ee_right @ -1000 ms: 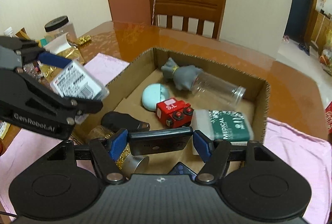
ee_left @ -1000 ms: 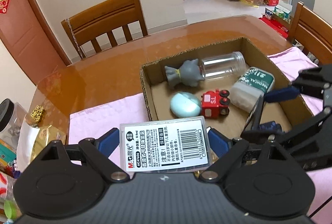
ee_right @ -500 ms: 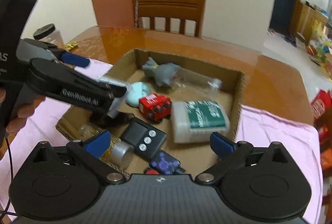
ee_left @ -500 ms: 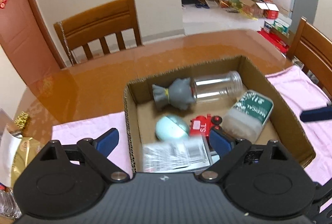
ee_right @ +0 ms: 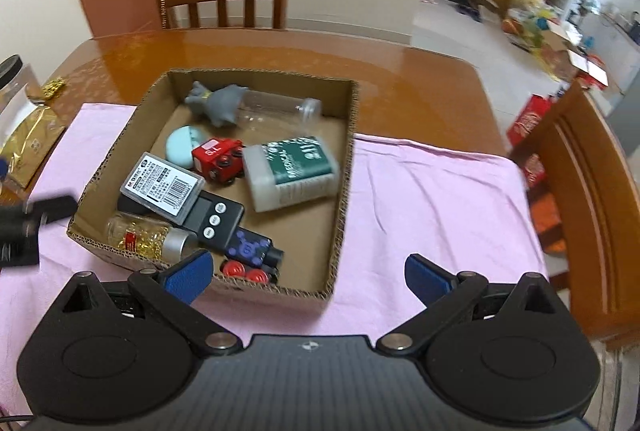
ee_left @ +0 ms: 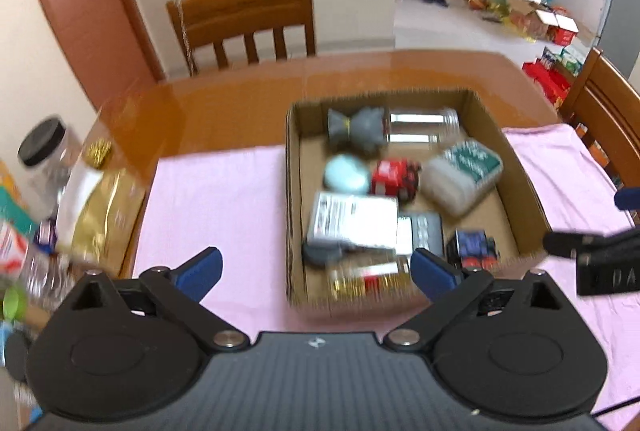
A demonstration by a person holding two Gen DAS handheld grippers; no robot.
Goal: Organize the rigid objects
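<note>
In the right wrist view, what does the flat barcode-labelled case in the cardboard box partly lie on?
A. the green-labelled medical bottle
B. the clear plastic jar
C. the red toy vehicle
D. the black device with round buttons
D: the barcode-labelled case overlaps the near-left end of the black device with round buttons, and lies apart from the jar and the bottle.

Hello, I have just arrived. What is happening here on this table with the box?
A person is sorting small objects into a cardboard box on a pink cloth, using two hand-held claws. Both claws are open and hold nothing: the left claw has just been opening, and its barcoded plastic case now lies in the box, partly on the black timer. The right claw hangs over the box's near corner.
</note>
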